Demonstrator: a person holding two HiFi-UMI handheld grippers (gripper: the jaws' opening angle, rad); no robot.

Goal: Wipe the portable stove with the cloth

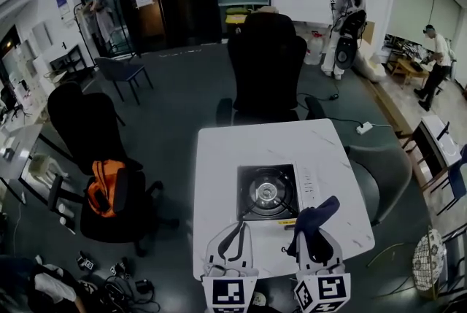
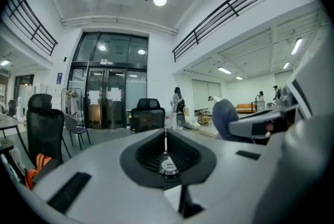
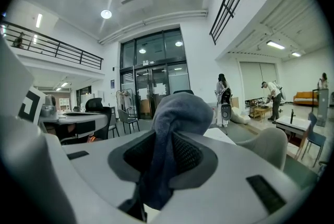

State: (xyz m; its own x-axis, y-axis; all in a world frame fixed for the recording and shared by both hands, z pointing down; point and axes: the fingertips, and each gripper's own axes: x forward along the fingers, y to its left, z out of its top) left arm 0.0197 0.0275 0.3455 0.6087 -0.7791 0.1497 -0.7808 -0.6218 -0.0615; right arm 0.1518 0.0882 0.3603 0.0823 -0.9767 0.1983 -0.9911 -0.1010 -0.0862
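The portable stove [image 1: 267,192] sat near the middle of the white table [image 1: 219,158], its round burner facing up and its pale control strip on the right side, square to the near edge so that both grippers could reach it from the bottom of the frame. The dark blue cloth [image 1: 315,219] was bunched in the right gripper [image 1: 315,231], just below and right of the stove's near right corner. The right gripper view showed its jaws closed on the fabric, a rounded wad standing above the tips and a tail hanging below. That hold probably served to present a padded lump to the surface. Since that view looked level across the room rather than down, the cloth appeared to be raised and not yet pressed to the stove, though whether it touched could not be told. The left gripper [image 1: 233,228], at the lower centre, had its jaws drawn together on nothing, and it rested near the table's front edge, likely kept clear or ready to steady the stove. A black office chair [image 1: 266,63] stood at the table's far side.
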